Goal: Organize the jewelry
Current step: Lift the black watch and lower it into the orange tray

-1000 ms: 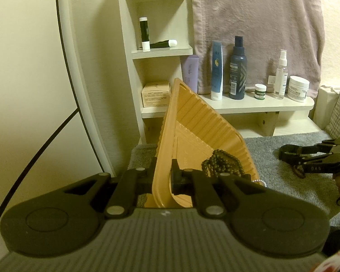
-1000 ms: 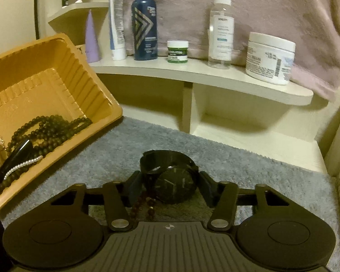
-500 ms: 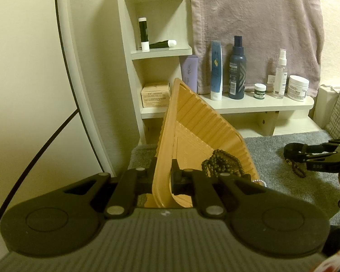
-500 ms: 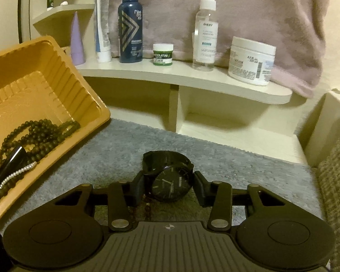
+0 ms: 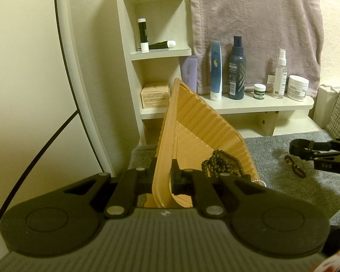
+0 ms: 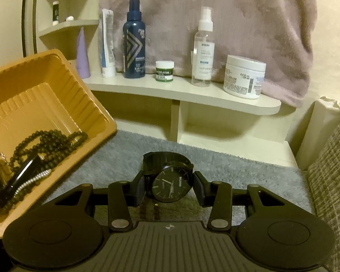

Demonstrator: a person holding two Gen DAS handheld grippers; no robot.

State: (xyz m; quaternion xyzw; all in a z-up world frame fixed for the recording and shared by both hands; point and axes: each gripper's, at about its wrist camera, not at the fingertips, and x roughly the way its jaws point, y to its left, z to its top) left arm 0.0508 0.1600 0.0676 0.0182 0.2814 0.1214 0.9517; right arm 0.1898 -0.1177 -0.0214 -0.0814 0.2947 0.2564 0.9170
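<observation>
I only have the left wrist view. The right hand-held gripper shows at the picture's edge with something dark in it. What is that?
Observer: A black watch. The right hand-held gripper has just been closing its jaws, and they now press the case from both sides.
Reviewer: Which way is the watch turned?
Observer: Face up toward the camera, with the band looped shut behind it.
Reviewer: Besides the dark beads, is anything in the tray?
Observer: Yes, a glossy black band lies at the low end among the beads, with a silvery strand beside it.
</observation>
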